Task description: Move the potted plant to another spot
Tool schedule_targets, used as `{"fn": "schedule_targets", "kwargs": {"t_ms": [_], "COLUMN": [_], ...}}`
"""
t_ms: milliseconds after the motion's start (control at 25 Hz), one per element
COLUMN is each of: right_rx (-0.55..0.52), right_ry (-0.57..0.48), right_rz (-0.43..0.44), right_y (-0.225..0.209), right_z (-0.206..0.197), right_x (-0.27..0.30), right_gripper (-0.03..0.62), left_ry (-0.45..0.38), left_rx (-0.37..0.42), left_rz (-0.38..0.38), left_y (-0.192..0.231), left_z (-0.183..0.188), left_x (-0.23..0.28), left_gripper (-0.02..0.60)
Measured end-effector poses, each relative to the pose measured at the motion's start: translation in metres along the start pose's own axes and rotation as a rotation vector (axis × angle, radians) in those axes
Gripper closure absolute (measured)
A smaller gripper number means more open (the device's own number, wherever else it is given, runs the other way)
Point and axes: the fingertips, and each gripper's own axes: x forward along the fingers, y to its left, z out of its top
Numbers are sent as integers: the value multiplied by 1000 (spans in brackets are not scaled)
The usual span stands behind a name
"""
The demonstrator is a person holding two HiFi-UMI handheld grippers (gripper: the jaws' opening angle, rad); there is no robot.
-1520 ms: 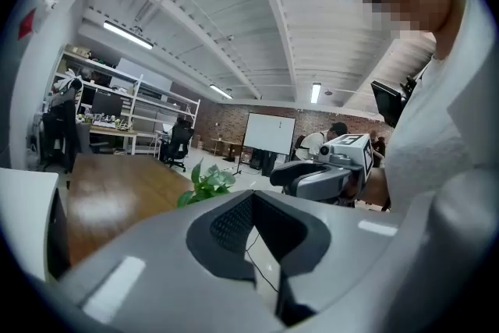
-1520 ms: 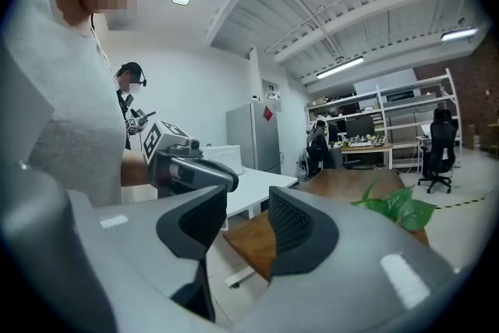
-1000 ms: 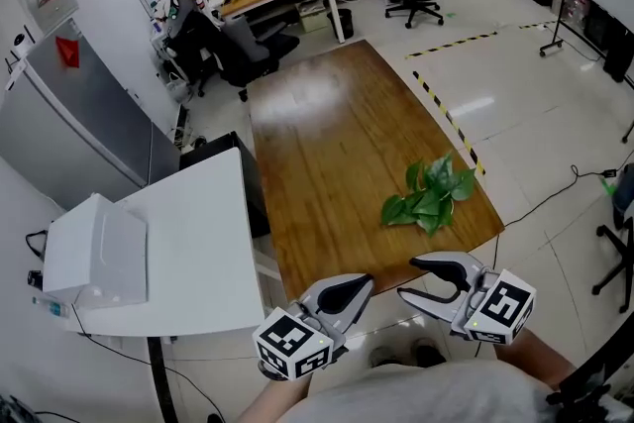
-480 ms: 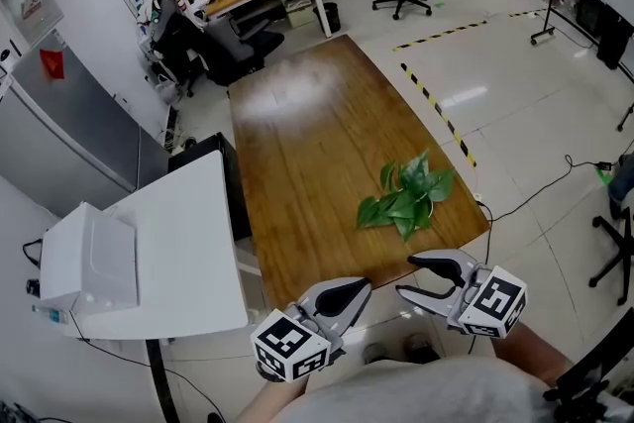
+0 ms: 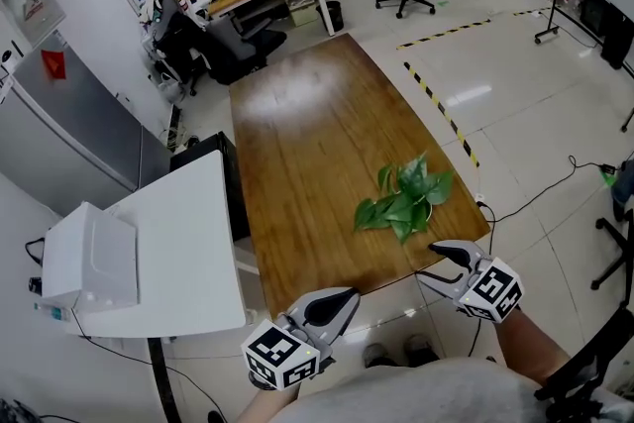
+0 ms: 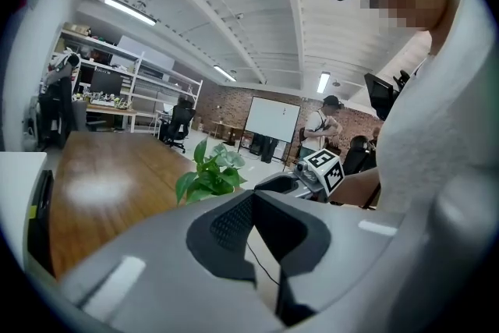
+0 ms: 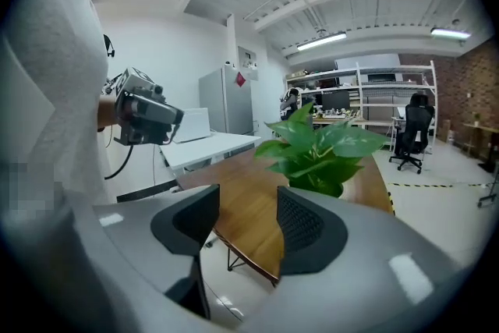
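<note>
The potted plant (image 5: 401, 203), a bunch of broad green leaves, stands near the front right corner of the long wooden table (image 5: 307, 144). Its pot is hidden under the leaves. My right gripper (image 5: 433, 264) hangs off the table's near edge, just short of the plant, its jaws opening with nothing between them. In the right gripper view the plant (image 7: 320, 148) rises beyond the spread right gripper (image 7: 248, 207), above the table (image 7: 242, 175). My left gripper (image 5: 337, 300) is lower and left, in front of the table edge, jaws shut and empty. The left gripper view shows the plant (image 6: 209, 171) past the left gripper (image 6: 253, 199).
A white desk (image 5: 188, 243) with a white box (image 5: 89, 263) stands left of the table. A grey cabinet (image 5: 69, 124) lies behind it. Office chairs (image 5: 223, 40) crowd the far end. Striped floor tape (image 5: 436, 104) and a cable (image 5: 535, 198) run along the right.
My right gripper has dropped lower by the table's near right corner and its jaws have spread a little. The left gripper has sunk slightly. The plant has not moved.
</note>
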Motion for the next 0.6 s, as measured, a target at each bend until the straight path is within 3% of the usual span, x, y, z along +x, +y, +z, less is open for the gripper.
{"fn": "schedule_targets", "kwargs": {"t_ms": [320, 600], "right_rx": [28, 50], "right_ry": [48, 92], "right_rz": [-42, -78], "right_y": [-42, -85], "right_z": [-37, -58], "right_x": [23, 45], "right_gripper": [338, 260], "left_ry": [19, 26], "left_rx": [-22, -35], "left_rz": [66, 114], "left_y": [9, 18], "left_z": [-10, -16], "left_x": [-20, -31], "left_gripper": [592, 592]}}
